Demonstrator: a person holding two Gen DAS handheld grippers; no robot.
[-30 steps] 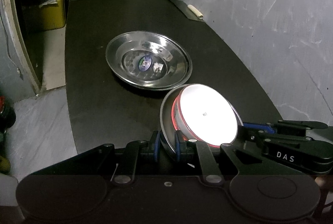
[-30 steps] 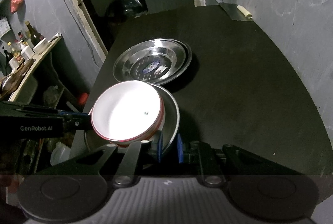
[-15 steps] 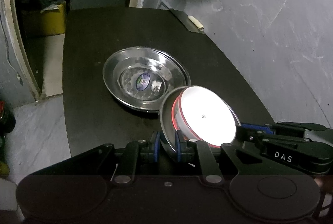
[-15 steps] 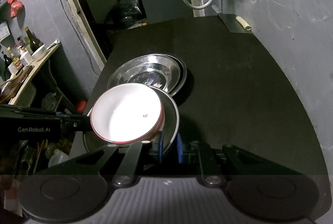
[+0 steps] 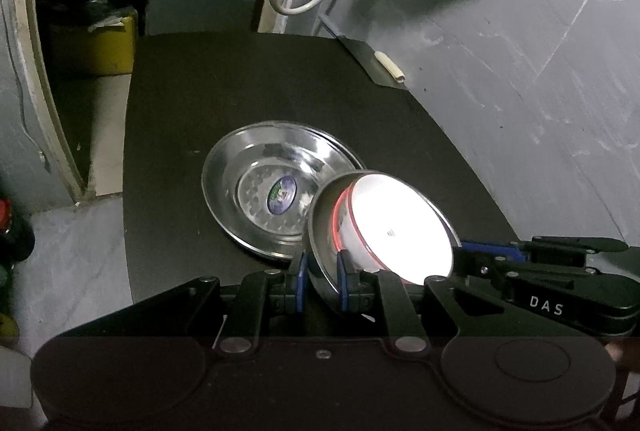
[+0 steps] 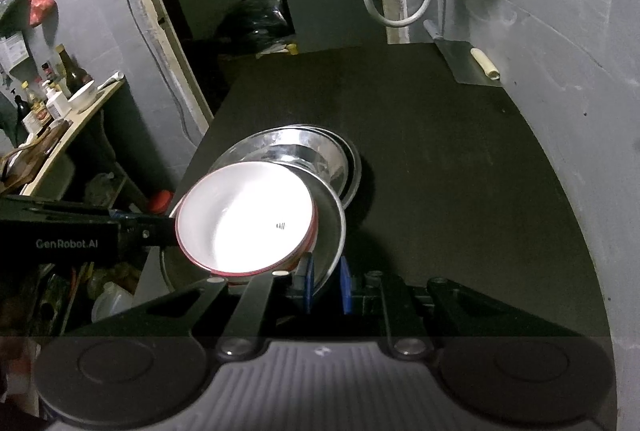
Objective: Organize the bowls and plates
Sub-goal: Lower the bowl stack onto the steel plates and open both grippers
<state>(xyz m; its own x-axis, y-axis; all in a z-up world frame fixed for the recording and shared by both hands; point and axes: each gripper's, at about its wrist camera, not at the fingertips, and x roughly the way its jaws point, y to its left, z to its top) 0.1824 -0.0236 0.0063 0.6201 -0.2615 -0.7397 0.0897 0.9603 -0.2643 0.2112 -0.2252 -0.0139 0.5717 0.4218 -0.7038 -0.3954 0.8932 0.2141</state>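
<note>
My left gripper (image 5: 320,281) and right gripper (image 6: 325,285) both clenched on steel plate (image 5: 320,263) rim, opposite sides — two grips keep load level. White bowl (image 5: 400,227) rides inside (red-rimmed). Held above table (image 5: 180,103), just beside plate stack (image 5: 248,187) — likely landing spot.

The left gripper (image 5: 319,287) points steeply down, its blue pads (image 5: 342,286) clamped on the near rim of a steel plate (image 5: 320,231). The right gripper (image 6: 326,289) tilts down likewise, pinching that plate's opposite rim from the other side.
</note>
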